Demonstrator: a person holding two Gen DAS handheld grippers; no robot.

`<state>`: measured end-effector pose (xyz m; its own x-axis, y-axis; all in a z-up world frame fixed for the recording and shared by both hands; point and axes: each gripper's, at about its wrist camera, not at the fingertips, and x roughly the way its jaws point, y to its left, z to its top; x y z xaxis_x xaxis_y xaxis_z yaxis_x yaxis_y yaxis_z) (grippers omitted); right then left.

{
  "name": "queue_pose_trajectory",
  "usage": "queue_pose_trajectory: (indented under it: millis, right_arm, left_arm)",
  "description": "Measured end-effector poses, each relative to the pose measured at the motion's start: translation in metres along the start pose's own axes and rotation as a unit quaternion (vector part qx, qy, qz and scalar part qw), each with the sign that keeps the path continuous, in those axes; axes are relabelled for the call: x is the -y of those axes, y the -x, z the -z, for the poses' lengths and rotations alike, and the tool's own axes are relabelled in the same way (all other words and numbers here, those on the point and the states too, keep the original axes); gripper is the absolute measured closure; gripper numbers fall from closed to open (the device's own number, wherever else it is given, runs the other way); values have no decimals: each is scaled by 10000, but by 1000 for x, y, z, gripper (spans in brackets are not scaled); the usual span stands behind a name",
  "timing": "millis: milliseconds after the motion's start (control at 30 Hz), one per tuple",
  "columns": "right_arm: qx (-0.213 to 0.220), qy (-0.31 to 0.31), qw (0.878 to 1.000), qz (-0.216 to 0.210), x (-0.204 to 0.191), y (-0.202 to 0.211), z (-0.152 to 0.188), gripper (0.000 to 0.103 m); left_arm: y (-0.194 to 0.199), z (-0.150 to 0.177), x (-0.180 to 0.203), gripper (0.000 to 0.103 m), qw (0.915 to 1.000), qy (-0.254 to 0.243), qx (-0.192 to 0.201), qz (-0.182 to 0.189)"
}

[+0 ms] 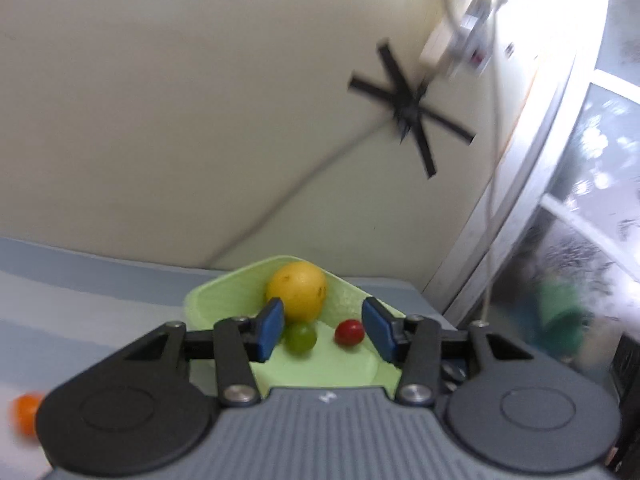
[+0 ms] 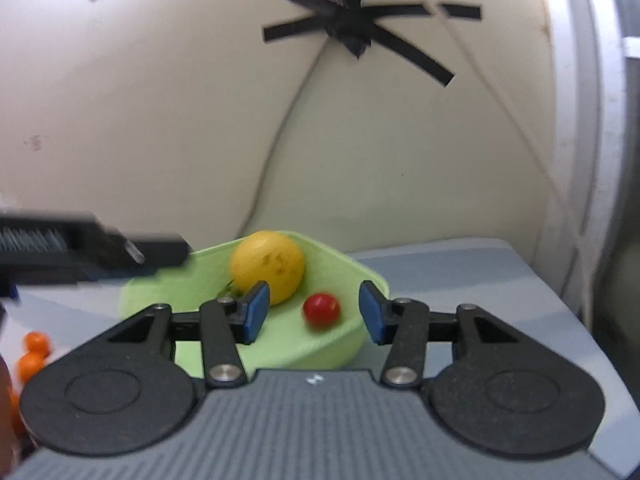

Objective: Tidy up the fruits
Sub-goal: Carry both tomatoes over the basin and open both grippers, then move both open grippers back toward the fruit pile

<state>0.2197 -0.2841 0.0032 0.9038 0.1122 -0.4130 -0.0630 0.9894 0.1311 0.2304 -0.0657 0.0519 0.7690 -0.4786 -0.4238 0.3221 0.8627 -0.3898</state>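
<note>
Left wrist view: left gripper (image 1: 324, 330) above the near part of a light green bowl (image 1: 208, 300) on the blue-grey worktop (image 1: 80, 280); jaws apart, gripping nothing. In the bowl, a yellow lemon (image 1: 297, 290) at the back, a green grape (image 1: 300, 337) just beside the left blue pad, a red cherry tomato (image 1: 349, 333) between the pads but untouched. An orange fruit (image 1: 26, 414), blurred, at far left on the worktop.

Right wrist view: right gripper (image 2: 312, 316) over the same bowl (image 2: 340, 344), jaws parted and empty. Lemon (image 2: 267, 266) behind the left pad, tomato (image 2: 321, 310) between the pads without contact. Small orange fruits (image 2: 34, 354) on the worktop at left. Black tape cross (image 2: 356, 32) on the wall.
</note>
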Motion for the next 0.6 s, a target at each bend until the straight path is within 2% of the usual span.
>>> queue_pose_trajectory:
  millis: [133,267,400,467,533,600]
  right_arm:
    - [-95,-253,9991,-334,-19,64,32,51]
    - [-178,-411,9970,-626,-54,122,73,48]
    - [-168,-512,9964,-656,-91,165,110,45]
    - [-195,-679,9952,-677,-103,175,123,42]
    - [-304,-845,9931,-748,-111,183,134,42]
    - [-408,-785,9936,-704,-121,189,142,42]
  left_arm:
    - [86,42,-8,58,9995,-150,185,-203]
    - [149,100,-12,58,9975,-319,24,-636]
    - [185,147,-19,58,9942,-348,-314,-969]
    - [194,161,-20,58,9938,-380,-395,-971]
    - [206,167,-20,58,9946,-377,-304,-918]
    - [214,169,-20,52,9943,-451,-166,-953]
